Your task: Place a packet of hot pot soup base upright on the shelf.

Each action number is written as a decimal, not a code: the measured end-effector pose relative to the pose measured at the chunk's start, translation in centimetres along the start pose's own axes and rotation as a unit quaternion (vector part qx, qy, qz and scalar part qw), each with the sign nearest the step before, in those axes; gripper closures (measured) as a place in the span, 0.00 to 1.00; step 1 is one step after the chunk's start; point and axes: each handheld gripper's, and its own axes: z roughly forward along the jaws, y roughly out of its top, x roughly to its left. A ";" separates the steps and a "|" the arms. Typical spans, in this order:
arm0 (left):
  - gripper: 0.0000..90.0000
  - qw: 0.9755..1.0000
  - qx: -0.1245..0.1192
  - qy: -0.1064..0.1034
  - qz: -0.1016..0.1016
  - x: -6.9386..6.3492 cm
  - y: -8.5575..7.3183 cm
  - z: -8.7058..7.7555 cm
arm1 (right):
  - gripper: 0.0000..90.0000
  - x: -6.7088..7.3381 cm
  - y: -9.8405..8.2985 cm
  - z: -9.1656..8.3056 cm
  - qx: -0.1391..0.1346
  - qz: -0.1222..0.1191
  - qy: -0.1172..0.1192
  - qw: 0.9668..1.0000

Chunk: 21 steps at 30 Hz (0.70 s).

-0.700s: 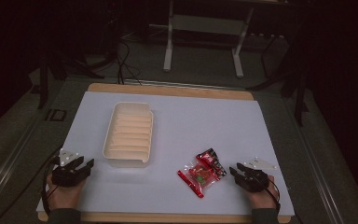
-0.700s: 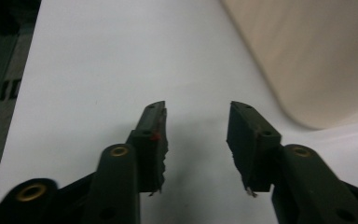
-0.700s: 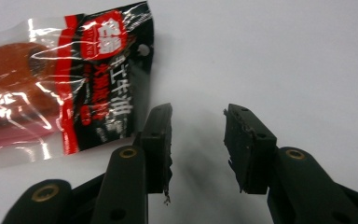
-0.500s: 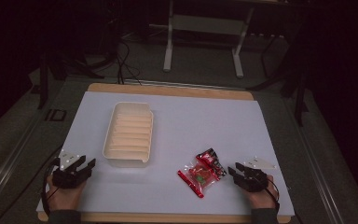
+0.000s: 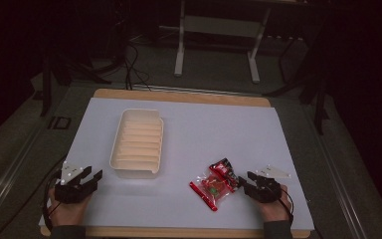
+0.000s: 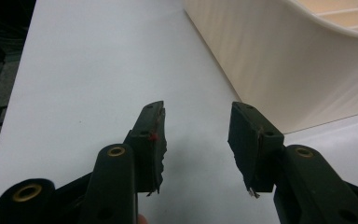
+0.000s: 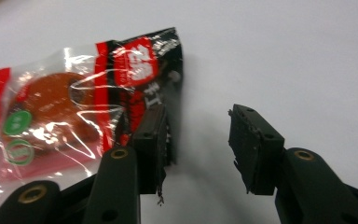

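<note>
— What sits ahead of the left gripper (image 6: 196,140)?

— White desk (image 6: 88,79), bare between its jaws, which stand apart and hold nothing.

— And to the right?

— A cream ribbed tub (image 6: 289,60), its wall just beyond the right jaw, not touching it.

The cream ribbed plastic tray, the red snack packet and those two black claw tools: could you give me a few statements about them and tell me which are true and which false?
1. The cream ribbed plastic tray has nothing in it. True.
2. The red and clear snack packet lies inside the tray. False: it lies on the white table surface, to the right of the tray.
3. The right gripper stands open beside the packet. True.
4. The left gripper is clamped on the tray's rim. False: its jaws are open with only table between them, near the tray's corner.
5. The packet is all black. False: it is mostly red and clear, with a black end.
</note>
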 end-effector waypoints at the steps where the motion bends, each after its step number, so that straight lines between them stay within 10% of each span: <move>1: 0.62 1.000 -0.002 0.001 0.002 0.0 0.0 0.0 | 0.62 0.2 0.1 0.1 0.001 0.001 0.002 1.000; 21: 0.63 1.000 0.006 0.003 0.012 -0.2 0.0 -0.1 | 0.59 1.4 1.4 2.5 0.016 0.027 0.012 0.999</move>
